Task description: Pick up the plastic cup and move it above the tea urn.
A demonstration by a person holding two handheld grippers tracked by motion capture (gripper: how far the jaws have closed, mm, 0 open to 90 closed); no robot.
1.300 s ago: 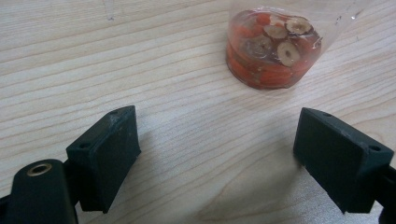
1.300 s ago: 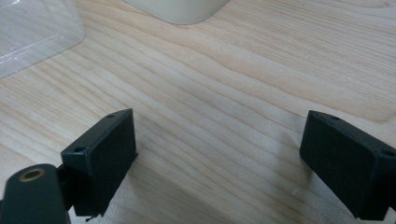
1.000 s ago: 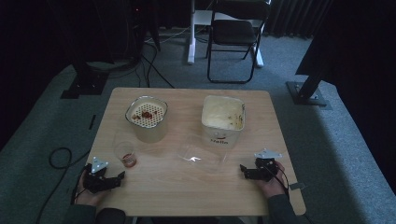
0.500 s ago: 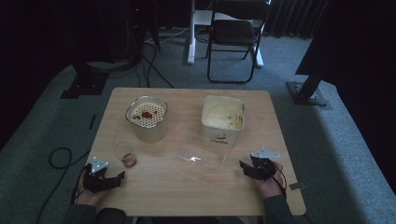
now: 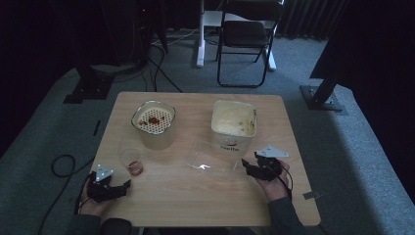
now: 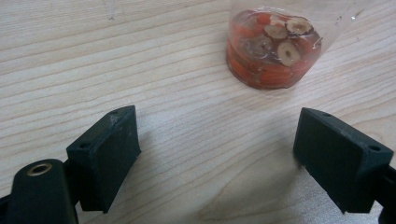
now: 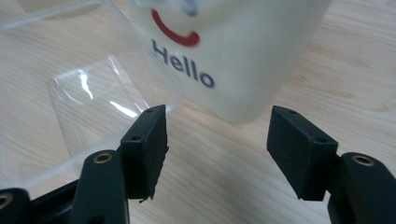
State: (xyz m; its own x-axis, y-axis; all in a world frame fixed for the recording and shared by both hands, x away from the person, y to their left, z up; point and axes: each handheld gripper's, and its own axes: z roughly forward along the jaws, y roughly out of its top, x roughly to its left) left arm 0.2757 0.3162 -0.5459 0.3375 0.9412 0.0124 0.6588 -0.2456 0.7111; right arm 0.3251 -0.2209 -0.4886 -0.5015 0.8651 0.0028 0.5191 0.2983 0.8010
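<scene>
The room is dim and its edges fall into black, while the pale wooden counter (image 5: pixel 195 196) stays softly lit from above. Glare shines on the clear plastic lid (image 5: pixel 208 161). Up close, the cream square tub (image 7: pixel 233 60) looks slightly blurred.

Cup (image 5: pixel 132 161) left of lid (image 5: pixel 211 160), tub (image 5: pixel 234 126) behind

- The high view looks down and forward from above the person's side. It sees the whole table (image 5: pixel 195 196), both hands, and the floor and a chair (image 5: pixel 244 34) far behind.
- The left gripper view sits low, very near the tabletop. It looks past its two black jaws at a cup (image 6: pixel 273 46).
- The right gripper view is also low and near. It looks at a tub (image 7: pixel 224 51) and a clear lid (image 7: pixel 93 107).
- The high view shares the cup (image 5: pixel 131 160), tub (image 5: pixel 234 128) and lid (image 5: pixel 210 160).
</scene>
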